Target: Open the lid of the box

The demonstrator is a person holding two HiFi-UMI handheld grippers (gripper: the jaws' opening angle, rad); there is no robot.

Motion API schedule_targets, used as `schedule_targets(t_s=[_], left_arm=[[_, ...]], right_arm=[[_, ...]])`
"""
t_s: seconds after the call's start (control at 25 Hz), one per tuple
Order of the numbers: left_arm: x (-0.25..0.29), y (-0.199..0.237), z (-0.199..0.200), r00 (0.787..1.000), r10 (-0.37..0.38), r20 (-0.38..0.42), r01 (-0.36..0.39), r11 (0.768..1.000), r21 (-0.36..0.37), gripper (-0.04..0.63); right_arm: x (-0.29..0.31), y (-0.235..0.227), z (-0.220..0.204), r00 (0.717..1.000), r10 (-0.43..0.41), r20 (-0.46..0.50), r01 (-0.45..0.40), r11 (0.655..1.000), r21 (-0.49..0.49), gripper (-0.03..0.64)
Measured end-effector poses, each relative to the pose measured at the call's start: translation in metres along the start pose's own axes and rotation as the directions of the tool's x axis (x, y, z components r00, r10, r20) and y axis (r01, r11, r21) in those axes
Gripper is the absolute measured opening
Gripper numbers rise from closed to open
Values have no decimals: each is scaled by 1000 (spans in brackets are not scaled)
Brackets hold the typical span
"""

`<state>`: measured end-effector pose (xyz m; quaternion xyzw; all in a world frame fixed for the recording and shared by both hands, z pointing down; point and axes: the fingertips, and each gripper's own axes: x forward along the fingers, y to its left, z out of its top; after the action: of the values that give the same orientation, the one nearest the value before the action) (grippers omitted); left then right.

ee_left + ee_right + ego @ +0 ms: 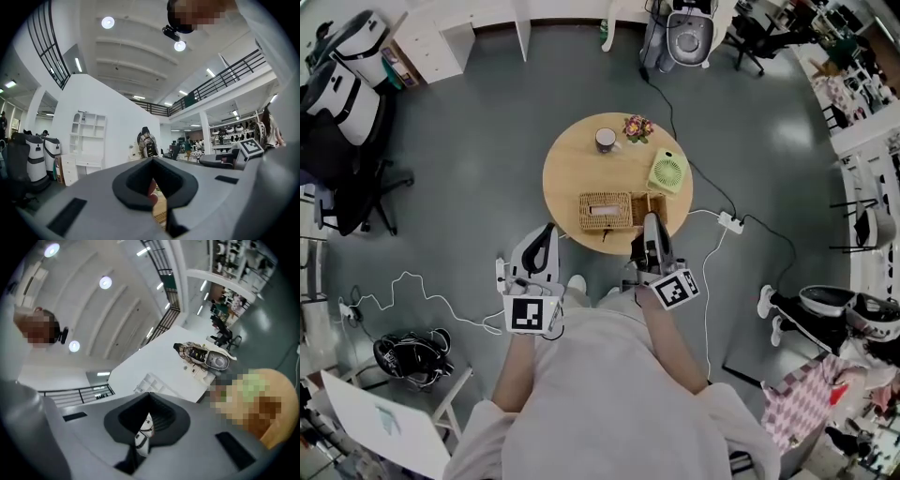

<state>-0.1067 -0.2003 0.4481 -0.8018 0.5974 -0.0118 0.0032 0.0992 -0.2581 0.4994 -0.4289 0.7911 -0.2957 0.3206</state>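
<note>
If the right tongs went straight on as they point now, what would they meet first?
Probably the box, at its right end, just ahead; the fan lies beyond. Depth is unclear: the right tongs may pass above it.

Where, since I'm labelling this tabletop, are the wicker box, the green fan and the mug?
wicker box [605, 212], head view, middle of its lid.
green fan [667, 172], head view, centre of its grille.
mug [606, 140], head view, its open top.

Your round wooden worktop [572, 178] carries a wicker box [606, 211] nearest you, with a mug [606, 140], flowers [637, 127] and a green fan [667, 172] beyond
</note>
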Motion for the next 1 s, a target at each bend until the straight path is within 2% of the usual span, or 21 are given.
schedule_targets(t_s=[0.16,0.28,0.44,0.56,0.64,0.8,1.0], left_arm=[[1,-2,2,1000,-12,-5,13,1000,13,-5],[4,-4,1,1000,-22,-12,22,1000,21,-5],[7,-7,-2,999,-38,-12,38,999,35,-5],[11,-10,-4,999,-45,-20,46,998,43,-5],[16,-14,-2,998,-51,-20,52,998,39,-5],[24,-19,3,998,-64,4,64,997,41,-5],[32,-23,0,997,-82,17,81,996,41,-5]], right_arm=[[-3,-10,12,993,19,118,-43,978,204,-6],[-4,-19,13,988,9,154,-52,961,273,-5],[-4,-41,-11,994,-6,110,-33,937,348,-5],[-9,-75,-42,997,-42,59,15,913,407,62],[-16,-99,-63,997,-73,25,55,898,437,79],[-37,-146,-104,989,-147,-35,144,846,514,109],[-53,-185,-148,975,-194,-108,221,810,543,140]])
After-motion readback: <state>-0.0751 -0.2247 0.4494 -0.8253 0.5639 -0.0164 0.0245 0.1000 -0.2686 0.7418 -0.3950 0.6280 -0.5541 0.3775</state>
